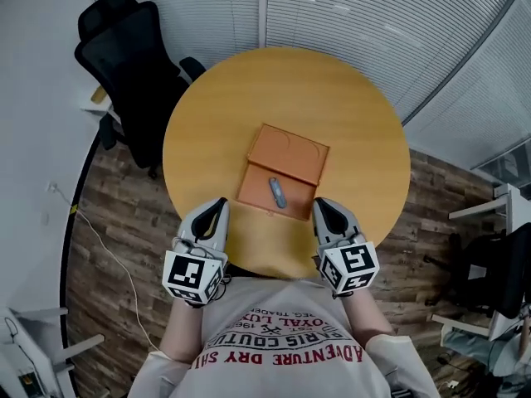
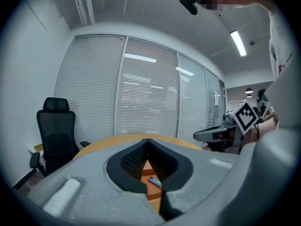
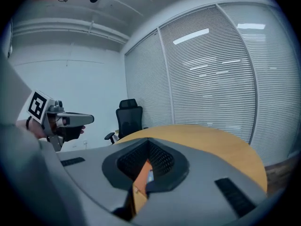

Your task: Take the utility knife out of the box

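Note:
An orange box [image 1: 274,191] lies open in the middle of the round wooden table [image 1: 340,98], its lid [image 1: 290,150] folded back on the far side. A grey utility knife [image 1: 277,193] rests inside the box's base. My left gripper [image 1: 221,203] is at the near table edge, left of the box, shut and empty. On the other side of the box my right gripper [image 1: 319,203] is likewise shut with nothing in it. The left gripper view shows the box [image 2: 149,168] and knife [image 2: 154,182] through the gap behind its jaws. The right gripper view shows a sliver of the box [image 3: 141,175].
A black office chair [image 1: 133,65] stands at the table's far left, over wood flooring. Closed white blinds [image 1: 373,15] line the wall behind the table. A thin cable [image 1: 99,247] trails on the floor at the left. The person's printed shirt [image 1: 282,347] fills the bottom of the head view.

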The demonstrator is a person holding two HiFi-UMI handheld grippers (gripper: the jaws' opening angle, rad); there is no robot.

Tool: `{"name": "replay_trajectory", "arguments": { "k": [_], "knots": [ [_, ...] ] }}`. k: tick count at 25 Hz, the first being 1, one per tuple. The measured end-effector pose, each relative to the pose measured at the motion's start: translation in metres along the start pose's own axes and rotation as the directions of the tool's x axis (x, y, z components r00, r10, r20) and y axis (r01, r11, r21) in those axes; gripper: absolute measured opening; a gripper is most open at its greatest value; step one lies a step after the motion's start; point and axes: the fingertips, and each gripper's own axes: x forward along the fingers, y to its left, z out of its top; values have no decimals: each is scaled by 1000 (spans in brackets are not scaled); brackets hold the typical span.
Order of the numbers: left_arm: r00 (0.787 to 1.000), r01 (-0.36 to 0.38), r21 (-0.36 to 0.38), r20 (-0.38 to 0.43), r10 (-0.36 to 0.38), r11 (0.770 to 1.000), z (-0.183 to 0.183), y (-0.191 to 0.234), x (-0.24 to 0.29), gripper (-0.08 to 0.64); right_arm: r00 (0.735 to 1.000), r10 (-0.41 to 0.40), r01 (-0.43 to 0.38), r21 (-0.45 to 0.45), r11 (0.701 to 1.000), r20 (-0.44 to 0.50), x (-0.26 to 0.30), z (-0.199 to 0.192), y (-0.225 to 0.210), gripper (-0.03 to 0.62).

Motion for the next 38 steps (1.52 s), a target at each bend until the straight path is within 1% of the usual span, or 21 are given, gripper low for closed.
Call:
{"name": "replay_trajectory", "arguments": {
  "k": [4, 7, 11, 14, 18, 20, 26, 28, 30, 31, 32, 35, 38],
  "knots": [
    [995, 103, 29, 3, -103, 994, 19, 20, 41, -6, 996, -90, 90, 23, 996, 2, 20, 15, -16, 8],
    [985, 171, 43, -9, -171, 984, 23, 33, 65, -5, 988, -154, 155, 51, 987, -6, 34, 15, -24, 8],
    [968, 248, 44, -41, -247, 968, 13, 49, 88, -5, 977, -210, 213, 83, 973, -45, 55, 1, -24, 8],
    [951, 305, 31, -57, -303, 952, 6, 61, 100, -5, 967, -242, 251, 108, 962, -83, 71, -12, -21, 8],
    [925, 375, -5, -64, -374, 927, -5, 75, 113, -6, 951, -268, 289, 131, 948, -158, 91, -33, -11, 7],
    [912, 402, -20, -76, -402, 916, -14, 81, 121, -6, 939, -271, 301, 126, 945, -211, 103, -46, -9, 8],
    [878, 459, -65, -121, -463, 886, -41, 90, 139, -5, 879, -264, 311, 57, 949, -396, 131, -95, -10, 8],
    [868, 472, -65, -137, -476, 879, -51, 88, 143, -6, 862, -231, 287, 61, 956, -451, 138, -113, -10, 8],
    [859, 486, -49, -155, -487, 873, -60, 88, 146, -6, 848, -174, 243, 74, 967, -501, 149, -129, -6, 13],
    [855, 493, -43, -160, -493, 869, -64, 88, 147, -5, 836, -150, 221, 75, 972, -527, 154, -136, -3, 63],
    [851, 499, -43, -162, -499, 866, -67, 88, 148, -6, 821, -133, 204, 68, 977, -555, 159, -144, -1, 90],
    [841, 510, -69, -170, -514, 857, -77, 87, 150, -6, 758, -115, 170, 24, 985, -642, 165, -168, -1, 116],
    [832, 518, -87, -183, -525, 851, -82, 85, 153, -6, 695, -129, 150, -33, 988, -707, 168, -186, -7, 130]
  ]
}}
